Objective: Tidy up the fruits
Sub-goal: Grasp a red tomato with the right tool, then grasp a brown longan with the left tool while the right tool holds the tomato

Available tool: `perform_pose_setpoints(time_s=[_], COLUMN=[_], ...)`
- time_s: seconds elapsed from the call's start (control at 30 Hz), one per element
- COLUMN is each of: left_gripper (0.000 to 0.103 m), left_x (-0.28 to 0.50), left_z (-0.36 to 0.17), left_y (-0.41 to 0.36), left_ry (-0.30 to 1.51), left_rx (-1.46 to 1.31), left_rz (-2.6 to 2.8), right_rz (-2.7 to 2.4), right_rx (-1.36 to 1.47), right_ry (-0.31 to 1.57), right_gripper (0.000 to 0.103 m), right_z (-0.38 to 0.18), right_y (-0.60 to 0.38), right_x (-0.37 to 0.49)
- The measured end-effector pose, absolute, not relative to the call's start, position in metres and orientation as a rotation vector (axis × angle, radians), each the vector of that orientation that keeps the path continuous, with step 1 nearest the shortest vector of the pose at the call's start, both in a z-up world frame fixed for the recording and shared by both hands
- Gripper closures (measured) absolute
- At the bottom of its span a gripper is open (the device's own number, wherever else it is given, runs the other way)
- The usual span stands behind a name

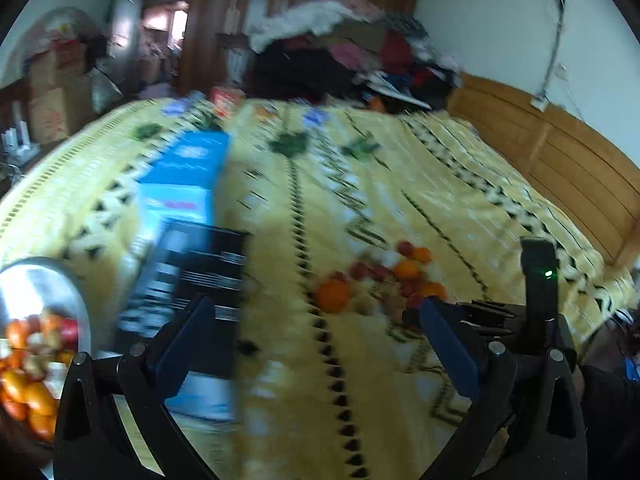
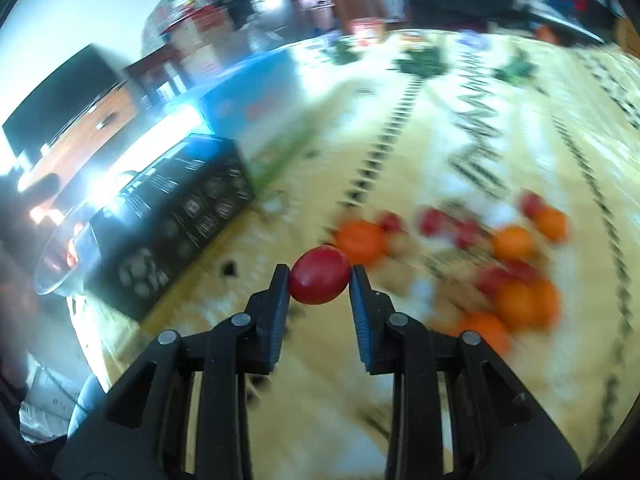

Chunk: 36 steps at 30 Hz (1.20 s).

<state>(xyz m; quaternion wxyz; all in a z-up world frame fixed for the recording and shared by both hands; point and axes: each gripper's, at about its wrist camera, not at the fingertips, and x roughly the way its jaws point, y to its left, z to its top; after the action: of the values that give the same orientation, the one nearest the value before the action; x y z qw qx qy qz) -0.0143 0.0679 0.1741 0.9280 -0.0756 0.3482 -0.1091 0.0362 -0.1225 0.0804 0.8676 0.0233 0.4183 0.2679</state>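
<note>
The red fruit (image 2: 319, 275) sits clamped between our right gripper's (image 2: 320, 280) fingers above the bed (image 2: 400, 380); the metal bowl (image 2: 60, 264) lies well off to its left. Our left gripper's (image 1: 316, 332) fingers stand apart, empty.

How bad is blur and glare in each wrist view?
Left wrist: the black box and blue box smear sideways; the left claw stays sharp. Right wrist: glare blows out around the bowl; the loose fruit blurs; the red fruit is crisp.

A glossy red fruit (image 2: 319, 275) sits pinched between jaws; oranges and red fruits (image 2: 516, 268) lie scattered on bedspread.
</note>
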Motion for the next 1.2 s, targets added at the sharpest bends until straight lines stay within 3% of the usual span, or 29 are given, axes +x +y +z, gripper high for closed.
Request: perform_pose_setpoints(time_s=[0.1,0.13,0.2,0.37,0.67,0.77,0.83,0.97,1.0,1.03,1.2], left_gripper=[0.010,0.021,0.032,0.035,0.045,0.051,0.062,0.062,0.065,0.074,0.076], left_x=[0.017,0.028,0.050,0.080,0.103,0.107,0.110,0.114,0.115,0.116,0.110], left_z=[0.143,0.132,0.111,0.069,0.035,0.030,0.028,0.023,0.021,0.018,0.028], left_y=[0.038,0.031,0.020,-0.001,-0.034,-0.039,-0.041,-0.042,-0.042,-0.041,-0.033], left_ry=[0.803,0.838,0.889,0.984,0.999,0.987,0.985,0.978,0.979,0.987,0.954], left_rx=[-0.171,-0.178,-0.183,-0.165,-0.142,-0.121,-0.123,-0.134,-0.140,-0.142,-0.147], left_rz=[-0.269,-0.270,-0.275,-0.284,-0.276,-0.266,-0.267,-0.261,-0.258,-0.251,-0.236], right_rz=[0.501,0.491,0.483,0.491,0.510,0.511,0.509,0.510,0.511,0.512,0.514], right_rx=[0.105,0.120,0.146,0.178,0.209,0.212,0.213,0.213,0.212,0.210,0.177], right_ry=[0.891,0.897,0.908,0.909,0.904,0.902,0.904,0.911,0.910,0.909,0.888], right_gripper=[0.073,0.073,0.073,0.073,0.073,0.073,0.073,0.073,0.073,0.073,0.073], right_z=[0.080,0.079,0.076,0.073,0.068,0.068,0.067,0.065,0.065,0.065,0.071], right_y=[-0.159,-0.168,-0.182,-0.191,-0.196,-0.198,-0.199,-0.201,-0.200,-0.200,-0.194], right_x=[0.033,0.036,0.034,0.044,0.051,0.052,0.053,0.055,0.055,0.055,0.053])
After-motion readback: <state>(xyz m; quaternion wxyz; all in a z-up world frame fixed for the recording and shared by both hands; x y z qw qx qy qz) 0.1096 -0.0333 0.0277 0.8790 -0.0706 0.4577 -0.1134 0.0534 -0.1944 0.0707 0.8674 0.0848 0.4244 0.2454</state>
